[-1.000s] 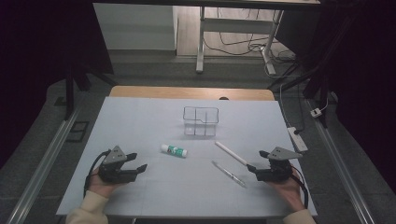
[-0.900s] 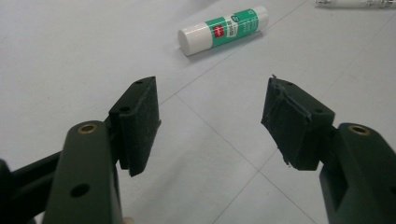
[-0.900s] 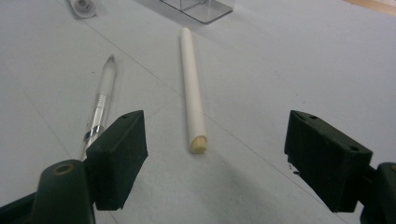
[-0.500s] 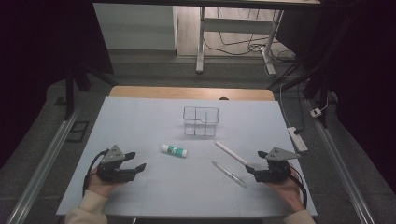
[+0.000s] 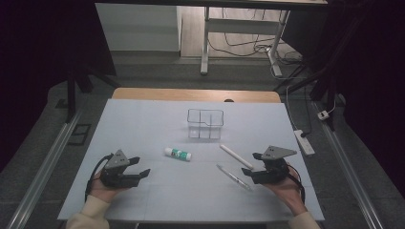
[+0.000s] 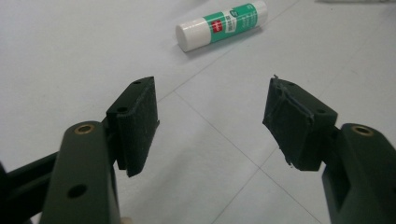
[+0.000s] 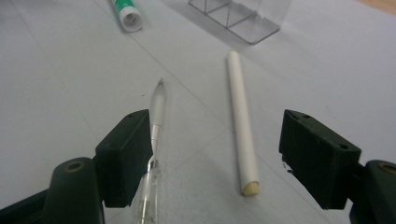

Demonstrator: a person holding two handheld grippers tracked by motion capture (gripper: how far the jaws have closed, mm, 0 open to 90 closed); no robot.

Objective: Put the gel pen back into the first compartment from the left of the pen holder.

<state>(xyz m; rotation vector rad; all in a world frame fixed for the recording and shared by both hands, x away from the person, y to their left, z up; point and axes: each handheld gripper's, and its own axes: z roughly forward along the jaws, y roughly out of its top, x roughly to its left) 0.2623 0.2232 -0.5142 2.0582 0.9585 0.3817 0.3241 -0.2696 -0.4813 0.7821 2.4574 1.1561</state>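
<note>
green-and-white glue stick [image 5: 177, 153], white stick [image 5: 236, 156], clear pen [image 5: 234, 177]

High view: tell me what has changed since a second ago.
The right tool has edged a little toward the clear pen and the white stick; its jaws have just been closing slightly, still open with nothing gripped. The left tool stayed put, open and empty. The glue stick, the clear box, pen and stick lie where they were.

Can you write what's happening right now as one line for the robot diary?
left gripper: open, empty, near glue stick | right gripper: jaws just closing slightly, nothing gripped, over white stick and clear pen | clear organizer box: empty
</note>
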